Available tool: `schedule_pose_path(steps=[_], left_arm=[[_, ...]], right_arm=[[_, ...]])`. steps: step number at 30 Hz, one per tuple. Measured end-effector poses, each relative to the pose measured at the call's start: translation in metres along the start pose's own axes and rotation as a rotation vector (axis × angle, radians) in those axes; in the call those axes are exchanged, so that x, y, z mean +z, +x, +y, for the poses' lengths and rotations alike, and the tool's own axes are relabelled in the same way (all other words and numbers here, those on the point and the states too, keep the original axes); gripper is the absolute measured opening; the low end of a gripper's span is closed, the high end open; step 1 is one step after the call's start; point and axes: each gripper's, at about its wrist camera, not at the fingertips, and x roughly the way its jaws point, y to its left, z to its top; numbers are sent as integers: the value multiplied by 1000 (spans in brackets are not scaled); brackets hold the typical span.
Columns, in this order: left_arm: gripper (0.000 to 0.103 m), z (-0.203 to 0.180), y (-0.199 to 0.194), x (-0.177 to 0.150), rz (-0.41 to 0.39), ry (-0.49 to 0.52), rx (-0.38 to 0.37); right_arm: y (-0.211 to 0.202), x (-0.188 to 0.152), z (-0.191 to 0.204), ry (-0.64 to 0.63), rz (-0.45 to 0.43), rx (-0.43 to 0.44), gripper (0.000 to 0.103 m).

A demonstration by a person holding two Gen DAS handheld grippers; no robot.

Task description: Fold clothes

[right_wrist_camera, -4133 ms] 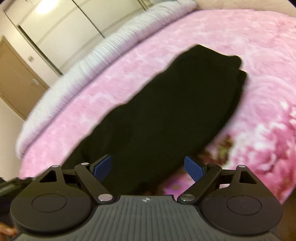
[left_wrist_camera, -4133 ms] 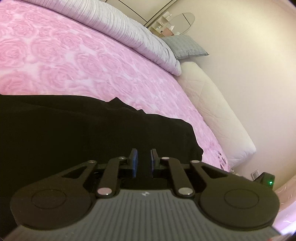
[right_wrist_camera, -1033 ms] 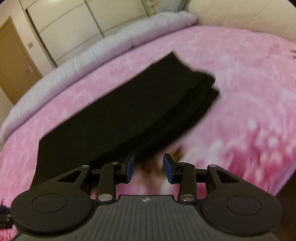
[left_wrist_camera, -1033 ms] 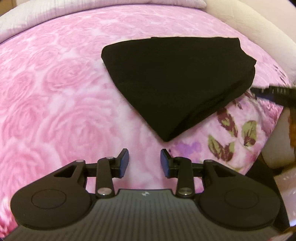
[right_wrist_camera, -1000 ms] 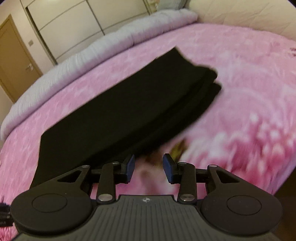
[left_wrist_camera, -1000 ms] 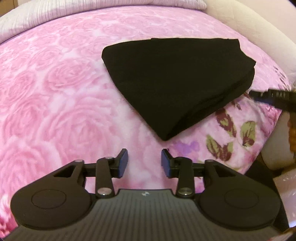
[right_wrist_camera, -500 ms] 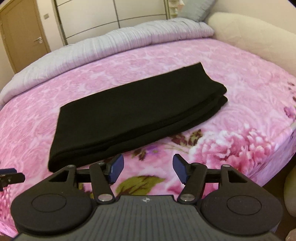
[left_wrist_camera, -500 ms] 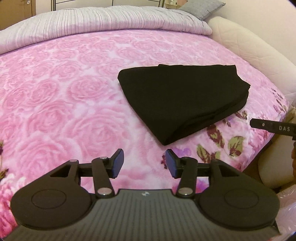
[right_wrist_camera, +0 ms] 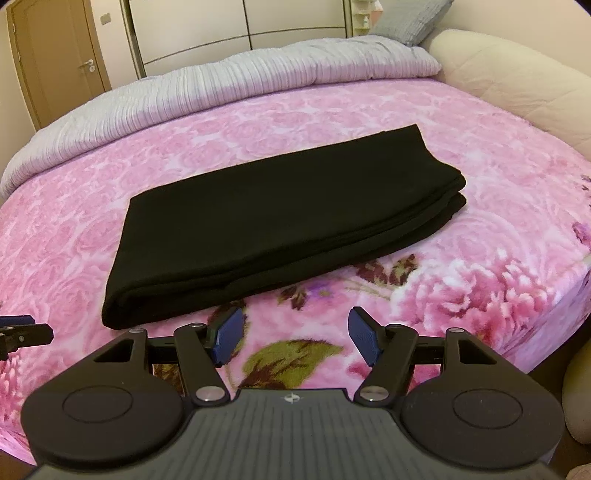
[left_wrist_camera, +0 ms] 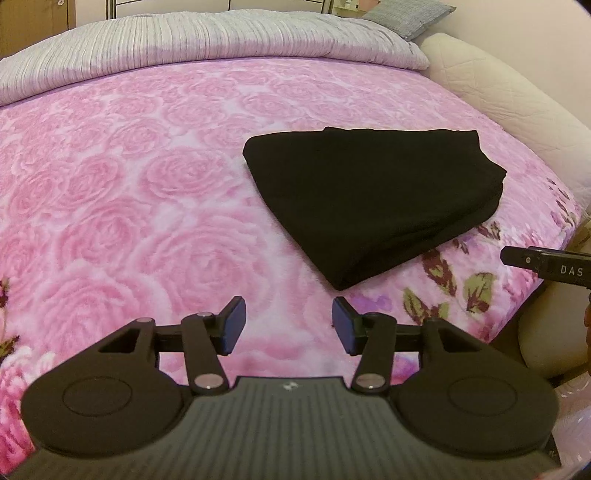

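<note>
A black garment (left_wrist_camera: 369, 199) lies folded in a flat stack on the pink rose blanket (left_wrist_camera: 129, 184); the right wrist view shows its layered near edge (right_wrist_camera: 288, 221). My left gripper (left_wrist_camera: 288, 325) hovers short of the garment's near corner, open with nothing between its fingers. My right gripper (right_wrist_camera: 295, 334) hangs over the blanket in front of the garment's long edge; its jaws are opening and hold nothing. Neither gripper touches the cloth. A finger of the right gripper (left_wrist_camera: 546, 264) pokes into the left wrist view at the right edge.
A grey ribbed duvet (left_wrist_camera: 184, 44) runs along the far side of the bed. A cream padded bed frame (left_wrist_camera: 517, 96) curves round the right. A grey pillow (right_wrist_camera: 406, 18), wardrobe doors (right_wrist_camera: 240, 22) and a brown door (right_wrist_camera: 55, 55) stand behind.
Both grippers have drawn back and up from the garment, which now sits farther off and lies still. Both pairs of jaws stand wider, the right much more so.
</note>
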Motion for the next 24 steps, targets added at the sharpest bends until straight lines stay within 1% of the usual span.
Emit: schedule_pose_path(steps=[4,7,11,14,16,18,21,24], left_arm=[[47,4,7,2,10,-5,6],[47,7,13,3,18,-9,7],[47,17,20,5,28,-16,-8],[47,26,25,5,38,-24,-15],[47,33,28,5,45,-31,-25],[47,39,32,5,54,-41,-36],[47,43,40,5,69,-47,-41],[47,45,49,5,84,-47,-49]], right_arm=[[7,0,2,-13,12,0,66],[10,-2,7,-47,11,1,66],[14,-6,17,-152,-2,24,64],[17,-12,36,-302,-37,57,64],[19,-17,52,-418,-69,83,68],[21,-24,70,-545,-114,107,83],[29,-33,98,-721,-169,149,84],[44,-43,123,-862,-193,186,84]])
